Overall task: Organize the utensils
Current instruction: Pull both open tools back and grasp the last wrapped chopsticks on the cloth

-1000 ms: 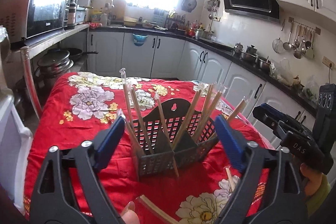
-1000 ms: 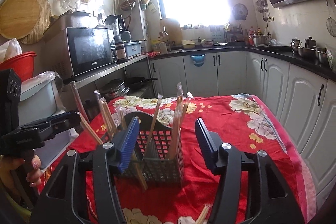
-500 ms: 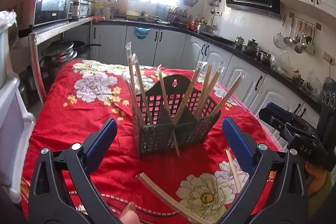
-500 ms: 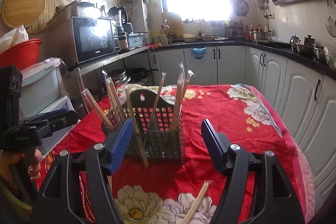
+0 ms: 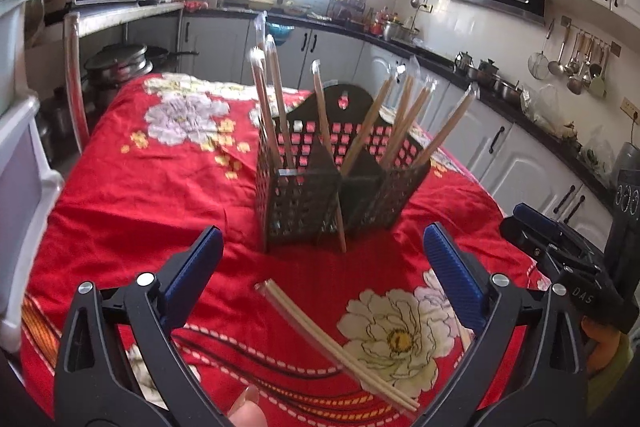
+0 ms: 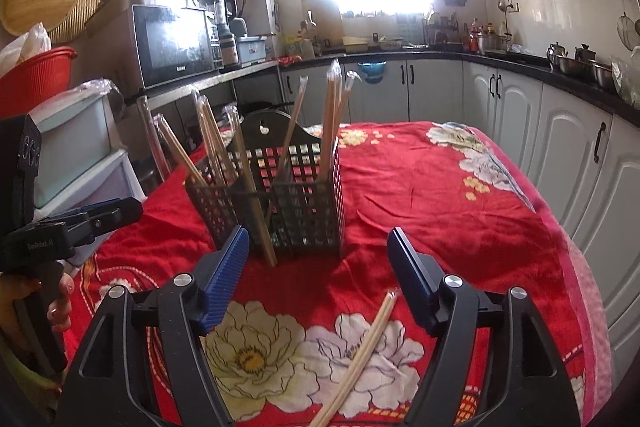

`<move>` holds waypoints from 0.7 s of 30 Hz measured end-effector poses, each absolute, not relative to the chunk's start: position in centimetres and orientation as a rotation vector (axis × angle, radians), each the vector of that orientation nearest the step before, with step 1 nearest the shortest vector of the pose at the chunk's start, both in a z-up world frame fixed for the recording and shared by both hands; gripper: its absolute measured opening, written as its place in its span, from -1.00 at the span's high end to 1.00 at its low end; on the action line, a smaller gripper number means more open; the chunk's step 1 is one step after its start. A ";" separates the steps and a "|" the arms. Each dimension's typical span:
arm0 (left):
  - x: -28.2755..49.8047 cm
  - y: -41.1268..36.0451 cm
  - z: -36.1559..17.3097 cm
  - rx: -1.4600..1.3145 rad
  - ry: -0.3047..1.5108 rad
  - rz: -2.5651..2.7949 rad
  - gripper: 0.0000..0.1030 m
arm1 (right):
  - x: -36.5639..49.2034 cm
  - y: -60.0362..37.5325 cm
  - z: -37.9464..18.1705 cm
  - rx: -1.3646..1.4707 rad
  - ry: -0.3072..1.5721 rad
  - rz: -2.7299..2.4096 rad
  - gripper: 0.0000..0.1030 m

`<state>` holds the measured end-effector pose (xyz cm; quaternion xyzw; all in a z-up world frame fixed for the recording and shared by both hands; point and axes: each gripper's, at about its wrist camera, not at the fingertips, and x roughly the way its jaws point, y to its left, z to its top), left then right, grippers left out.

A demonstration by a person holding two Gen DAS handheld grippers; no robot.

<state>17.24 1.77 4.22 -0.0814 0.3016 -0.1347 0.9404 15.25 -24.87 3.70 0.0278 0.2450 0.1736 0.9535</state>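
A dark perforated utensil basket [image 5: 340, 187] stands on the red flowered tablecloth [image 5: 140, 187], with several wrapped chopstick pairs upright in it; it also shows in the right wrist view [image 6: 288, 203]. A wrapped chopstick pair [image 5: 336, 343] lies flat on the cloth in front of it, between my left gripper's fingers, and shows in the right wrist view [image 6: 356, 363]. My left gripper [image 5: 324, 267] is open and empty, short of the basket. My right gripper [image 6: 320, 267] is open and empty too. Each gripper appears at the edge of the other's view.
White cabinets with a black counter [image 5: 500, 131] run along the right and the back. A shelf with a microwave [image 6: 172, 47] and stacked pans [image 5: 116, 67] stands left of the table. A white plastic drawer unit [image 6: 76, 155] sits at the table's left edge.
Both grippers have pulled back from the basket and stayed open. The loose chopstick pair on the cloth has come further into both views.
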 end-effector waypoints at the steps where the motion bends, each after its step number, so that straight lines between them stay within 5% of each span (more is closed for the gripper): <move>1: 17.2 1.7 4.0 -0.168 0.623 -0.275 -0.79 | 15.2 -24.9 3.5 0.056 0.502 0.351 -0.35; 21: 17.9 1.2 -3.3 -0.291 0.858 -0.311 -0.79 | 15.4 -26.1 -1.8 0.077 0.657 0.326 -0.38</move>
